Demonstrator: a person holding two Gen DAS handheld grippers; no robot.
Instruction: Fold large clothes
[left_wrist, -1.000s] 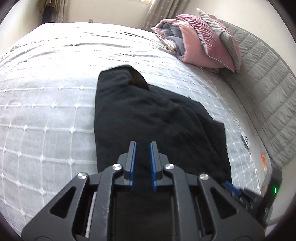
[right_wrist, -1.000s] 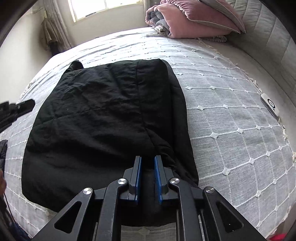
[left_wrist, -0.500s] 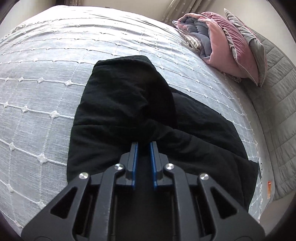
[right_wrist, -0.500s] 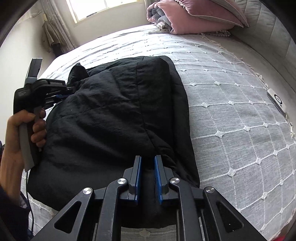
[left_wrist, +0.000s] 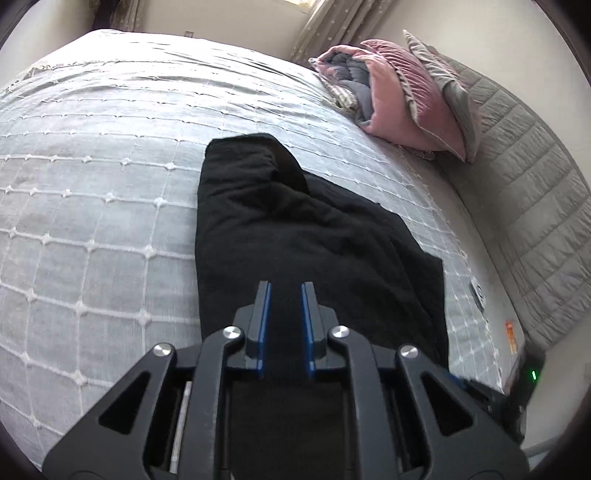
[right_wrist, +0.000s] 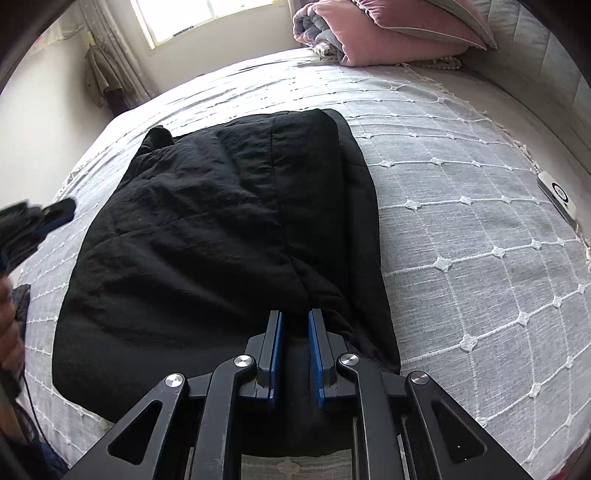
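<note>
We see open bedspread (left_wrist: 92, 206) left of the black garment (left_wrist: 295, 236). Folded pink bedding (left_wrist: 391, 92) and the headboard (left_wrist: 535, 206) block the far right side.

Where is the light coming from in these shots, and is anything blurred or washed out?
Right wrist view: daylight enters through the window, which is blown out; the left gripper at the left edge is motion-blurred. Left wrist view: sharp, but the black garment shows little fold detail.
</note>
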